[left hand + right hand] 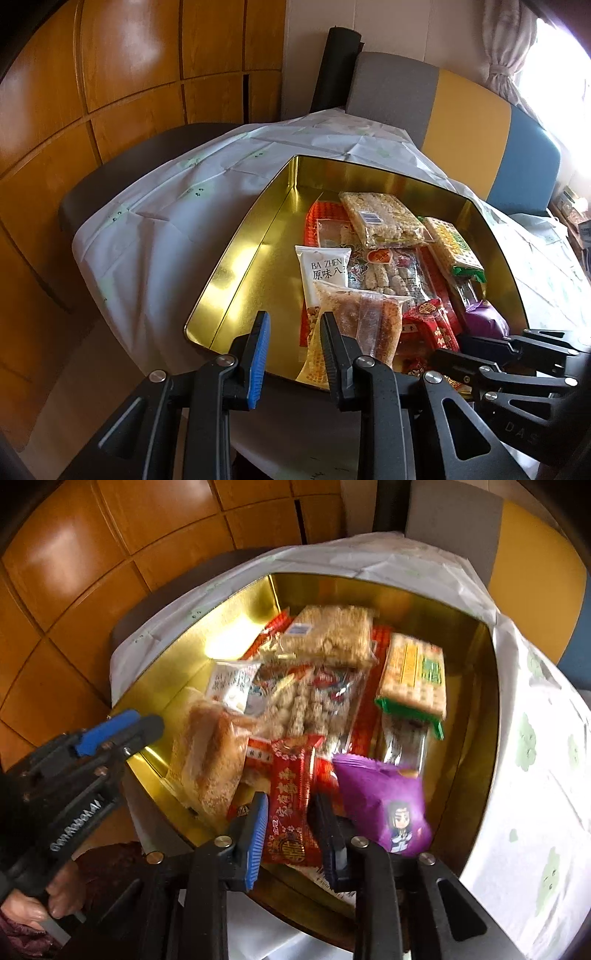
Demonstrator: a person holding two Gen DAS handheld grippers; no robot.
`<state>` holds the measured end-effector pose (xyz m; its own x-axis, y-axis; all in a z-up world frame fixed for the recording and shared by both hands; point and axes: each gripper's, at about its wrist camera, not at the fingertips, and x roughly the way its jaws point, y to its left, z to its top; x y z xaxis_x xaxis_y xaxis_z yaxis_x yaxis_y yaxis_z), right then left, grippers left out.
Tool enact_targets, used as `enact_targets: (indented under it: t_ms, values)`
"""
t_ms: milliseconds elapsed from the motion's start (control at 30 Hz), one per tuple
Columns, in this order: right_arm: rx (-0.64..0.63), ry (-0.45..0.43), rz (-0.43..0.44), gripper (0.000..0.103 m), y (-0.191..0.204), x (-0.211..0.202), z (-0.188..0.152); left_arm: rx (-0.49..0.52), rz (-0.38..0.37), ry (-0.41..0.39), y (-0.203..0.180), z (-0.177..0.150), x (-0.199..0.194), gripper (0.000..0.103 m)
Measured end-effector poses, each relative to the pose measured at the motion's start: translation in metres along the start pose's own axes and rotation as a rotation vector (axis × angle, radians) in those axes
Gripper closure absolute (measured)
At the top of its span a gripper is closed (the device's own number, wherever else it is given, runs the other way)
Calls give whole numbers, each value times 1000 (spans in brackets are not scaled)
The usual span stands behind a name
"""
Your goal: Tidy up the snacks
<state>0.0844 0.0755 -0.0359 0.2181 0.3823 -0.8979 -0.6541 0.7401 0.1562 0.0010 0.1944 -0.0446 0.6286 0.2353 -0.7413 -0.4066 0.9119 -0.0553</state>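
Two grippers: both hover over the near edge of the gold tin (255, 221), which sits on the white cloth (166, 206).
Snacks: every packet I can see lies inside the tin, heaped toward its right half; the left half of the floor is bare metal.
Risk, slipping: the clear crumb bag (354, 325) hangs partly over the tin's near rim; a careless nudge from my left finger could tip it out onto the cloth.
Risk, crushing: the puffed-grain slab (328, 635) at the tin's far side and the cracker pack (413, 675) beside it look brittle; a hard squeeze would likely break them.
Risk, collision: my two tools work close together at the tin's near rim, so reaching across could knock one against the other.
Risk, blur: the right view is smeared, so exact contact there is hard to judge.
Left gripper (295, 343): spread apart and empty; its right finger lies against the crumb bag, though I cannot tell if it truly touches.
Right gripper (291, 830): spread, straddling the red packet (291, 805) at the tin's near rim, beside the purple pouch (384, 805); not yet closed on it, by my reading.
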Motion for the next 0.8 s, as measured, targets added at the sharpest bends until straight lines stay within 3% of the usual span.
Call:
enact_targets:
  t_ms: [167,333,567,800]
  values:
    - [8,-29,-19,76,0,-9,-3,8,-1,-6,-3,0,-4,74]
    - [48,-106,-48,70,1,-30,-9,24,-5,-30,-10,0,-15,73]
    - [125,-237,-165,67,5,-63,-28,54,-7,-98,-23,-1,-42,71]
    - [178,-293,-242,66,2,-77,-46,66,-14,-130,-31,-4,-57,70]
